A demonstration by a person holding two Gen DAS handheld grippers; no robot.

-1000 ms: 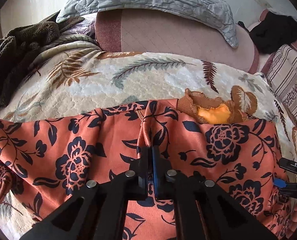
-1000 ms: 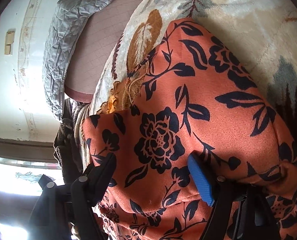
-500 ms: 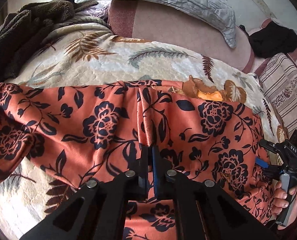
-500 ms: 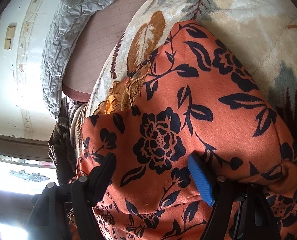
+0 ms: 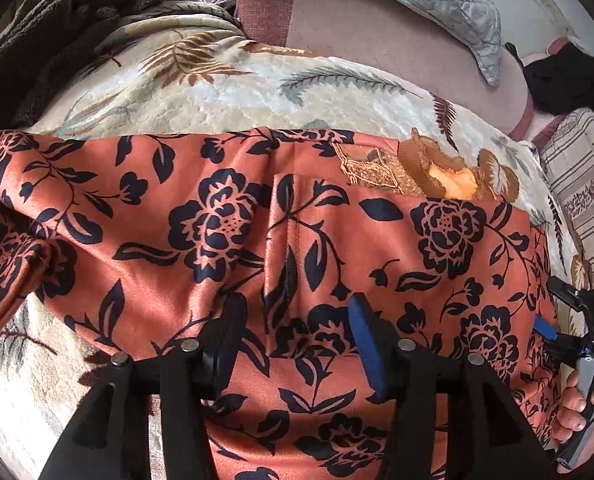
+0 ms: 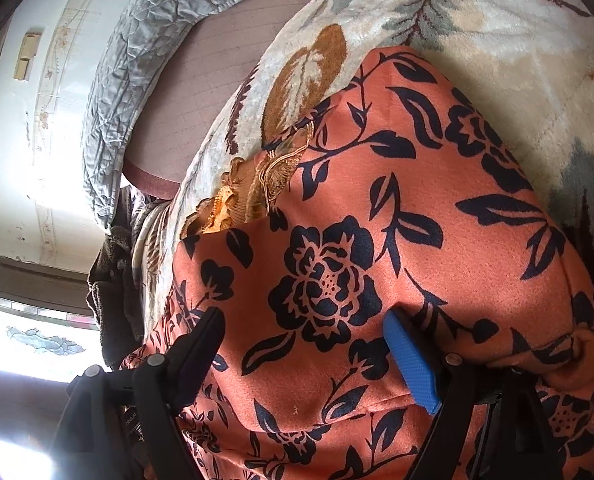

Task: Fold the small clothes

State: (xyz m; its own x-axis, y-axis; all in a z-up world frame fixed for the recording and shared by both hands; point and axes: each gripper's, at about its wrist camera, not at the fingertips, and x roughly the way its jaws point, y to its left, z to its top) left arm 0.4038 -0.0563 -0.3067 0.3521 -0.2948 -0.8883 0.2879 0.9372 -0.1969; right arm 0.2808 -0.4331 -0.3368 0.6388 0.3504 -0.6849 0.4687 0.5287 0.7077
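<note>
Since the earlier frames the left gripper (image 5: 295, 344) has let go: its fingers, which were pressed together on a fold of the orange floral garment (image 5: 201, 220), now stand spread wide, with the cloth lying loose between and under them. The garment has also been drawn flatter and wider across the leaf-patterned blanket (image 5: 225, 88), reaching further out to the left of the left fingers. The right gripper (image 6: 309, 356) looks unchanged, its fingers spread apart over the garment's right end, the blue pad (image 6: 411, 364) resting against the cloth and the black finger (image 6: 195, 356) at the garment's near edge; nothing is pinched between them.

Ahead of the left fingers a stitched seam runs away up the middle of the garment. Further ahead and to the right, a bunched brown and yellow trim (image 5: 445, 172) shows at the far edge of the cloth, on the blanket. In the left view the right gripper (image 5: 553, 316) sits at the garment's right edge, held by a hand (image 5: 581, 412). Beyond the blanket lie a pink mattress (image 5: 377, 36), a grey quilted pillow (image 5: 437, 0), a dark brown fleece (image 5: 57, 28) far left and a black cloth (image 5: 569, 84) far right.
</note>
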